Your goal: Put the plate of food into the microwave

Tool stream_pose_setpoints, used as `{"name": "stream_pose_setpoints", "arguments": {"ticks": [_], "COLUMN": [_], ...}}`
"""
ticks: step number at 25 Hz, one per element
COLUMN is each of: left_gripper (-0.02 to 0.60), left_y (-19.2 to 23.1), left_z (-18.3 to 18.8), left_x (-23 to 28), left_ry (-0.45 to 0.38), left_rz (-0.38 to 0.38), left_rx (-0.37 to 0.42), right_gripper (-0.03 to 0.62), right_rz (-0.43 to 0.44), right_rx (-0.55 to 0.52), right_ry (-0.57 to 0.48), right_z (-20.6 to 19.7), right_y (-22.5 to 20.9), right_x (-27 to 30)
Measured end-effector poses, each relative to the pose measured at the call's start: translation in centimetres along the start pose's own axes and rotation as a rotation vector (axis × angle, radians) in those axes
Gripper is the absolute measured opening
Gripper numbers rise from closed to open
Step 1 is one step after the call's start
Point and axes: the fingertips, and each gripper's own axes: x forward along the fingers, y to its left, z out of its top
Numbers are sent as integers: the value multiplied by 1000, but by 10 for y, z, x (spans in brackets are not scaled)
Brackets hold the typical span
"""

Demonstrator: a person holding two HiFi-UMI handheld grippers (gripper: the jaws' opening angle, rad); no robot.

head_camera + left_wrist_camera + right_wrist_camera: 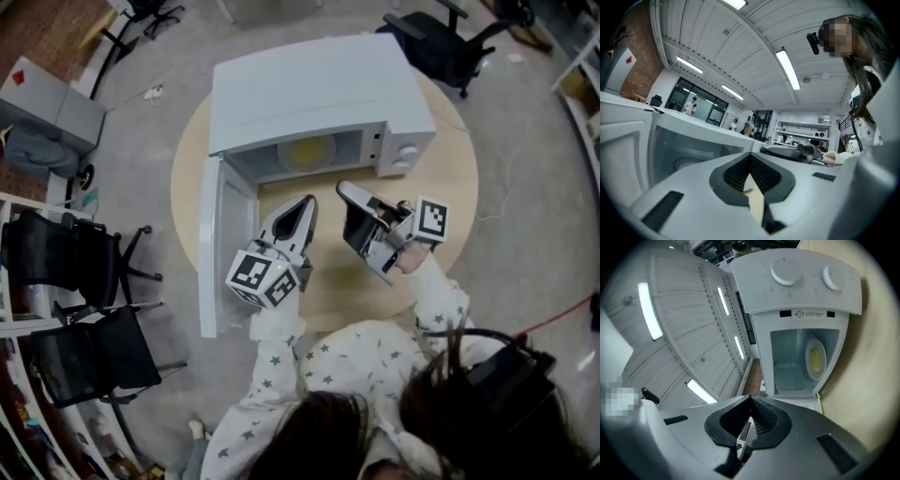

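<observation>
A white microwave (319, 89) stands on the round wooden table (450, 187) with its door (220, 248) swung wide to the left. Inside it sits the plate of yellow food (307, 152), which the right gripper view shows resting in the cavity as a plate (815, 359). My left gripper (305, 208) hovers over the table just in front of the opening, its jaws together and empty. My right gripper (349, 190) is beside it, a little right, also shut on nothing. Both tips point towards the microwave, apart from it.
A black office chair (441, 42) stands behind the table at the far right. Two more chairs (75, 262) are on the left, near a grey box (47, 108). The open door juts out over the table's left edge.
</observation>
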Motion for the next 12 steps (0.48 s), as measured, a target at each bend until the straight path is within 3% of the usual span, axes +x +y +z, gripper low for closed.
{"name": "stream_pose_setpoints", "arguments": {"ticks": [6, 12], "left_gripper": [-3, -3], "left_y": [-40, -55], "left_z": [16, 29], "left_x": [-6, -18], "left_ry": [-6, -32], "left_rz": [-72, -44], "left_rx": [0, -12], "right_gripper": [7, 8], "right_rz": [61, 126], "right_rx": [-26, -11], "right_ry": [28, 48], "right_z": [-6, -15], "right_y": [36, 60], "right_x": [-13, -25]}}
